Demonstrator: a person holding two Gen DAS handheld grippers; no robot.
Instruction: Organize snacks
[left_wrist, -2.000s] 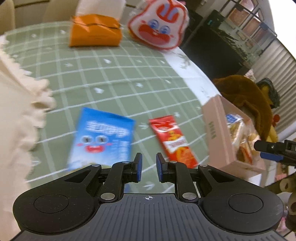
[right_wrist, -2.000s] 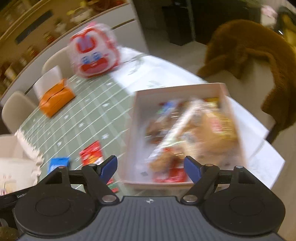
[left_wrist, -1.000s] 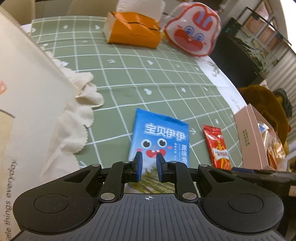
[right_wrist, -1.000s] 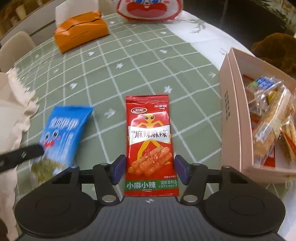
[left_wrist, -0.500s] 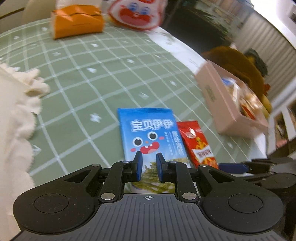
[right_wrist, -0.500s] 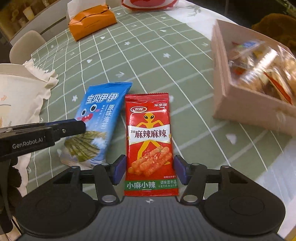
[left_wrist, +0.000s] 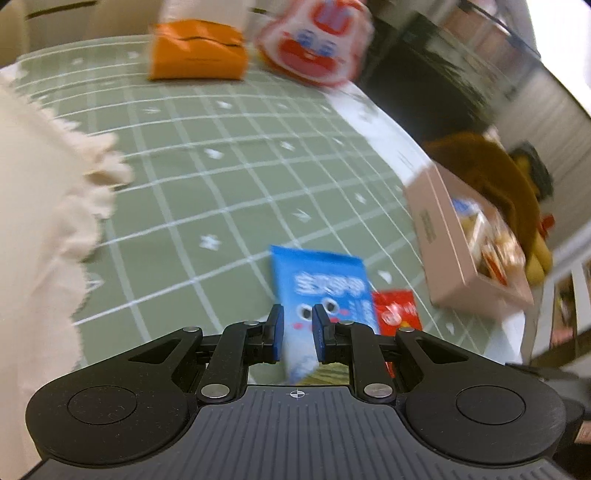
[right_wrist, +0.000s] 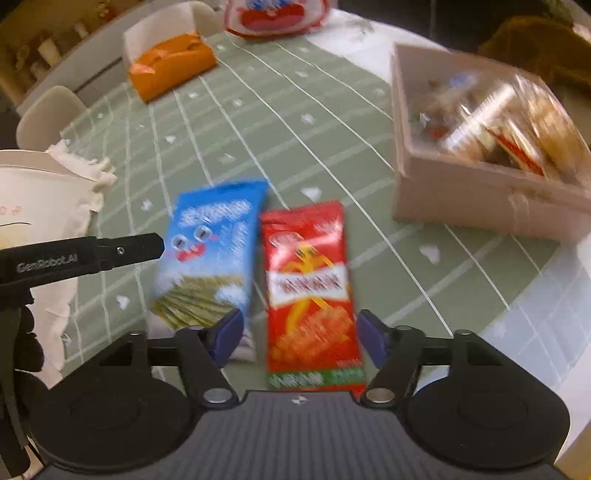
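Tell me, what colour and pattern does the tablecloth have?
The tablecloth is sage green with a white grid and small white marks, clearest in the right wrist view.

Blue packet (right_wrist: 212, 254) beside red packet (right_wrist: 310, 291) — flat; pink box (right_wrist: 461, 184) full.

only legible bit: "GenRobot.AI" on black arm of left gripper (right_wrist: 110, 254). print on blue packet (right_wrist: 210, 258) and red packet (right_wrist: 310, 291) too blurred.

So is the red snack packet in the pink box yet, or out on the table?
Out. The red snack packet lies flat on the green tablecloth, beside the blue packet, apart from the pink box.
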